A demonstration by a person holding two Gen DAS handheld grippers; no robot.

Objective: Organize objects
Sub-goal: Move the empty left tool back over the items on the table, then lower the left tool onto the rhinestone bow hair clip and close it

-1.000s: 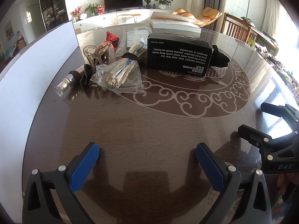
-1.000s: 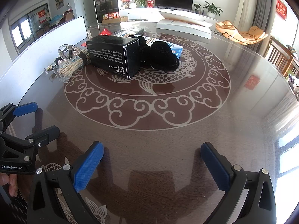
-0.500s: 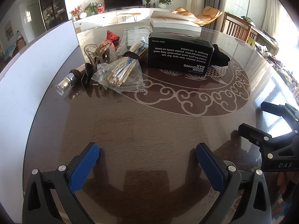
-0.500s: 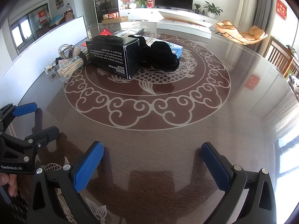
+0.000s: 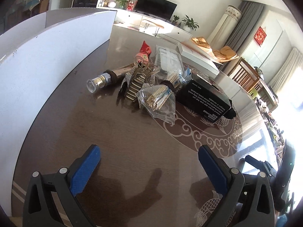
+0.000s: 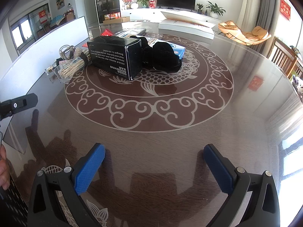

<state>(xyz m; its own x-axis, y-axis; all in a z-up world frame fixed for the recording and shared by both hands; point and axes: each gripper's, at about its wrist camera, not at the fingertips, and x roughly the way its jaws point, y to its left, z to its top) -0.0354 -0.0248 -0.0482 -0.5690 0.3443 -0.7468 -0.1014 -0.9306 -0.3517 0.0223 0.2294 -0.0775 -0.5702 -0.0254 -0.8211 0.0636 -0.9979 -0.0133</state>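
Living room, round glass-topped table (image 6: 189, 141) with scroll pattern, black box (image 6: 115, 58) lain near its centre, stick packet (image 5: 158, 101) and bottle (image 5: 106, 78) beside box, left gripper (image 5: 149, 162) and right gripper (image 6: 154, 164) both held spread wide, empty, well short of box.

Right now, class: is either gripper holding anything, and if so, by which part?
Nothing is held. The left gripper and the right gripper are both open over bare table, short of the black box.
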